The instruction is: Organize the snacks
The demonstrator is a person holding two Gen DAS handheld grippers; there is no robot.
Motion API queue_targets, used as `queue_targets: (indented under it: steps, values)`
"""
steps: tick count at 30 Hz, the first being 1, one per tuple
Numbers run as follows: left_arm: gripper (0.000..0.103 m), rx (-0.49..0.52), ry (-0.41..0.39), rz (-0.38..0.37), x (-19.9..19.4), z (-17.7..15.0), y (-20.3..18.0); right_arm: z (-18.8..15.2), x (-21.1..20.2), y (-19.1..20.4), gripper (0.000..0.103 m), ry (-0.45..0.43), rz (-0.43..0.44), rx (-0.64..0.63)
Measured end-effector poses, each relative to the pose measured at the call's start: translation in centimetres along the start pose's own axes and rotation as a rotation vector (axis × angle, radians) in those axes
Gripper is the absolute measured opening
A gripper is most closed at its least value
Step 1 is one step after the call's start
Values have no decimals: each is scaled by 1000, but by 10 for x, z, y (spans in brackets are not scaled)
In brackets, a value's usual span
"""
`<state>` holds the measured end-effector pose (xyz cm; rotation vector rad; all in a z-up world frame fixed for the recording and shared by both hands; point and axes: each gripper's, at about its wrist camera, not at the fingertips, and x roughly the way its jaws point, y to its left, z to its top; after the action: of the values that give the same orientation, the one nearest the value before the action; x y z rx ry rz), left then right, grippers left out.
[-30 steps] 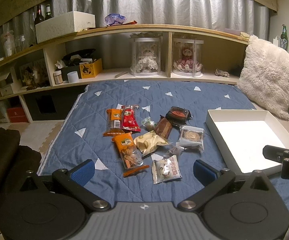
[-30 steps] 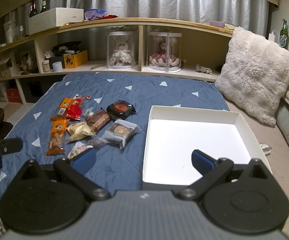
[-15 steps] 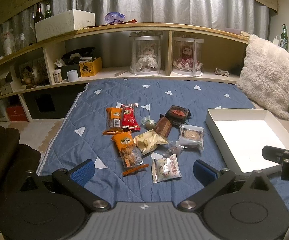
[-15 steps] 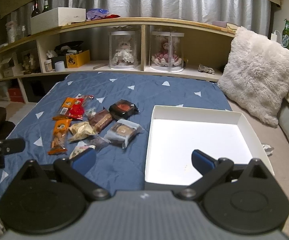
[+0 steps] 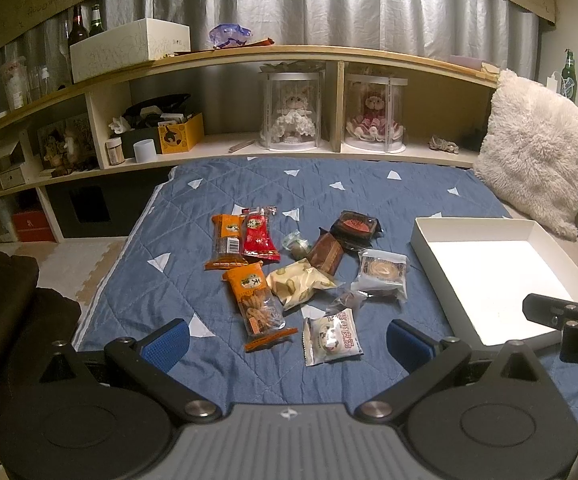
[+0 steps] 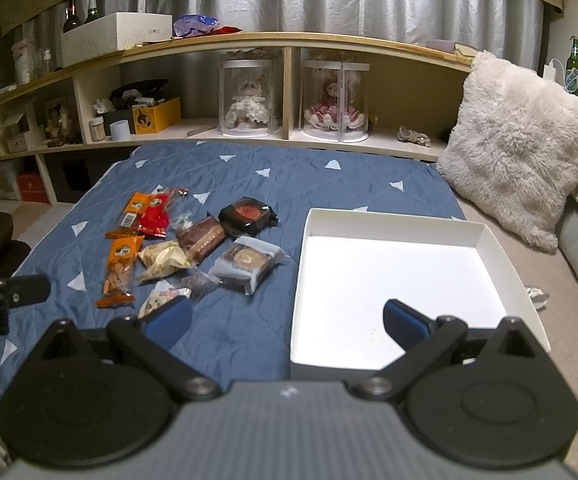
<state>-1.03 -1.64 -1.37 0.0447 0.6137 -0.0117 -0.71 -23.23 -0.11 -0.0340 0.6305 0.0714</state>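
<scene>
Left gripper (image 5: 287, 342): jaws spread wide, holding nothing.
Right gripper (image 6: 287, 318): jaws spread wide, holding nothing.
Snack packets (image 5: 301, 272): clustered on blue quilt (image 5: 193, 240).
White tray (image 6: 493, 248): beside packets.

Each tool (image 5: 287, 343) has black linkage arms, silver pivot screws, blue ribbed fingertips (image 6: 167, 317) and grey base.

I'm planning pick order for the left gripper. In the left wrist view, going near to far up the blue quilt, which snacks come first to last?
White wrapped cake → long orange cracker pack → clear-wrapped round cookie → red packet → dark round pastry.
</scene>
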Motion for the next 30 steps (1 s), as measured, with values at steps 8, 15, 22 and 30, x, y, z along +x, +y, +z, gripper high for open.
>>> queue_targets:
  steps: [8, 15, 22, 30]
  values:
    - [103, -4, -2, -3, 3, 7, 8, 0, 0, 0, 102, 0, -1, -3]
    - [103, -6, -3, -5, 3, 9, 9, 0, 0, 0, 102, 0, -1, -3]
    - [103, -23, -17, -10, 3, 17, 11, -1, 0, 0, 102, -1, -1, -1]
    - [103, -37, -58, 25, 20, 51, 19, 8, 8, 3, 103, -15, 23, 13]
